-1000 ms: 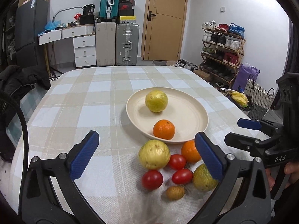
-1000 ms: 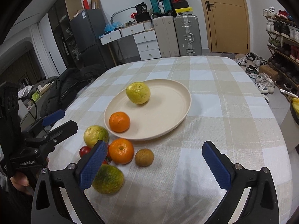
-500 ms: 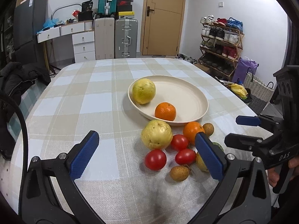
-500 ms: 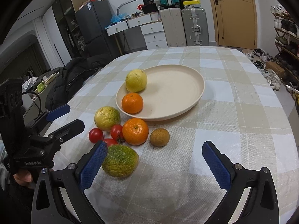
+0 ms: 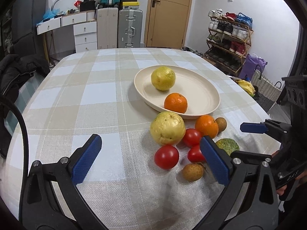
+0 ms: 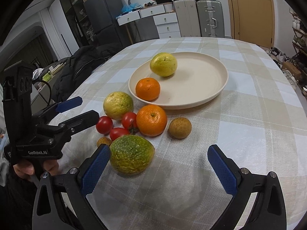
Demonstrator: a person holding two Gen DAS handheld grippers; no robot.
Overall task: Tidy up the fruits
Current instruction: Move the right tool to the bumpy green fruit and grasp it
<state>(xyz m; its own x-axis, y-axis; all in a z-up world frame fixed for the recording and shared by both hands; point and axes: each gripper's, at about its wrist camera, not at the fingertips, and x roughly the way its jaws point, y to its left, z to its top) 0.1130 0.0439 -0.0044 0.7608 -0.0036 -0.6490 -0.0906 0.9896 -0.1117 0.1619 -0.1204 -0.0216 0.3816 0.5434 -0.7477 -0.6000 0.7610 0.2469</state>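
Now you are holding both grippers, left (image 5: 151, 157) and right (image 6: 159, 164), released above the cloth; the green fruit (image 6: 132, 154) is sitting beside the right's left finger, likely firm, rough; grip its middle.

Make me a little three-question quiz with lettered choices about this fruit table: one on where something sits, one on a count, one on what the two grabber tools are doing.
1. Where is the green bumpy fruit?
A. on the plate
B. on the tablecloth, nearest the right gripper
C. on the floor

2. How many fruits lie on the plate?
A. two
B. four
C. none

3. What state are the left gripper and right gripper in?
A. both open, holding nothing
B. both clamped on tomatoes
C. left one carries an orange

Answers: 1 B, it lies off the plate beside that gripper's finger. 2 A, one yellow fruit and one orange. 3 A, nothing sits between either pair of blue pads.
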